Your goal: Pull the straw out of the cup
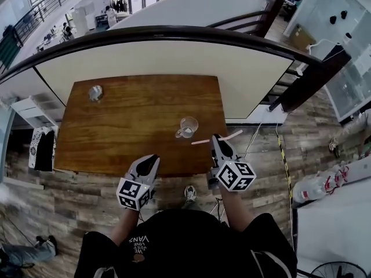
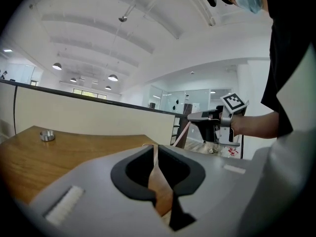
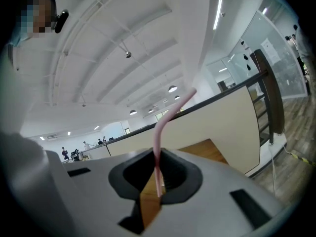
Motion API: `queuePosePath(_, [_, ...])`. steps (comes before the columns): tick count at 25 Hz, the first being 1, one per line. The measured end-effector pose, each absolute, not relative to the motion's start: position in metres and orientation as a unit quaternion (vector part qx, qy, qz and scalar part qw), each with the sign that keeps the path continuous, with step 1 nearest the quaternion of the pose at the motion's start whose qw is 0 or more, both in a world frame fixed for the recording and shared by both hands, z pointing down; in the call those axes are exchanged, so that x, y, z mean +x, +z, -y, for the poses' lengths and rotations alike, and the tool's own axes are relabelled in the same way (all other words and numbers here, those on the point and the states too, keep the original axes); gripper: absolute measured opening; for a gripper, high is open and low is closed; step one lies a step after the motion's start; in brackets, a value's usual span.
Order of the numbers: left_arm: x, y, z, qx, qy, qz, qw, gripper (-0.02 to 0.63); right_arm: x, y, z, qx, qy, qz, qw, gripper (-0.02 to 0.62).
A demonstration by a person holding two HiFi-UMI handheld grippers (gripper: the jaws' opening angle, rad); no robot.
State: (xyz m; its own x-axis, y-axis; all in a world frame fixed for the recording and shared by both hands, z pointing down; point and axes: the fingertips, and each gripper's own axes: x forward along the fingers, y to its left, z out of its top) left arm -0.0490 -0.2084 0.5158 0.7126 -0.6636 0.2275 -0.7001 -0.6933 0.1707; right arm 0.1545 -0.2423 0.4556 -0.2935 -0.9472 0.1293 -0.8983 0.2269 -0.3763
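Observation:
A clear glass cup [image 1: 188, 125] stands empty on the wooden table [image 1: 127, 120], near its front right corner. The pink bendy straw [image 1: 232, 135] is out of the cup and lies crosswise in my right gripper [image 1: 214, 137], just right of the cup. In the right gripper view the straw [image 3: 165, 120] rises from the shut jaws of the right gripper [image 3: 157, 158] and bends to the right. My left gripper [image 1: 153, 157] hovers over the table's front edge, left of the cup. Its jaws [image 2: 154, 149] are shut with nothing between them.
A small round metal object [image 1: 95, 92] sits at the table's far left corner, and shows also in the left gripper view [image 2: 47, 136]. A curved dark railing [image 1: 174, 33] on a cream wall runs behind the table. A stair rail [image 1: 301, 80] is at the right.

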Motion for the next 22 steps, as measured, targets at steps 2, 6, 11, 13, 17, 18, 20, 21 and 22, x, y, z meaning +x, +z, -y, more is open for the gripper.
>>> queuePosePath(2, [-0.051, 0.514, 0.203, 0.921, 0.073, 0.363, 0.12, 0.028, 0.152, 0.458, 0.231, -0.598, -0.194, -0.775, 0.063, 0.04])
queuePosePath(6, [-0.057, 0.509, 0.191, 0.926, 0.071, 0.353, 0.114, 0.014, 0.147, 0.461, 0.208, -0.608, -0.197, -0.766, 0.063, 0.04])
queuePosePath(11, [-0.065, 0.507, 0.174, 0.932, 0.066, 0.34, 0.111, 0.012, 0.138, 0.466, 0.178, -0.621, -0.196, -0.757, 0.059, 0.04])
queuePosePath(13, [-0.07, 0.507, 0.166, 0.933, 0.065, 0.336, 0.11, 0.012, 0.133, 0.469, 0.167, -0.625, -0.196, -0.754, 0.055, 0.04])
queuePosePath(17, [-0.078, 0.509, 0.154, 0.936, 0.065, 0.329, 0.111, 0.011, 0.124, 0.475, 0.148, -0.631, -0.196, -0.749, 0.049, 0.04])
queuePosePath(18, [-0.08, 0.51, 0.151, 0.936, 0.066, 0.327, 0.111, 0.011, 0.122, 0.477, 0.144, -0.632, -0.196, -0.748, 0.047, 0.04])
queuePosePath(20, [-0.085, 0.511, 0.145, 0.937, 0.067, 0.324, 0.112, 0.011, 0.117, 0.48, 0.134, -0.635, -0.199, -0.745, 0.044, 0.04])
queuePosePath(21, [-0.087, 0.512, 0.142, 0.938, 0.068, 0.322, 0.112, 0.011, 0.114, 0.482, 0.129, -0.637, -0.2, -0.744, 0.043, 0.04])
queuePosePath(22, [-0.09, 0.512, 0.139, 0.938, 0.068, 0.32, 0.111, 0.011, 0.112, 0.484, 0.125, -0.638, -0.201, -0.742, 0.042, 0.04])
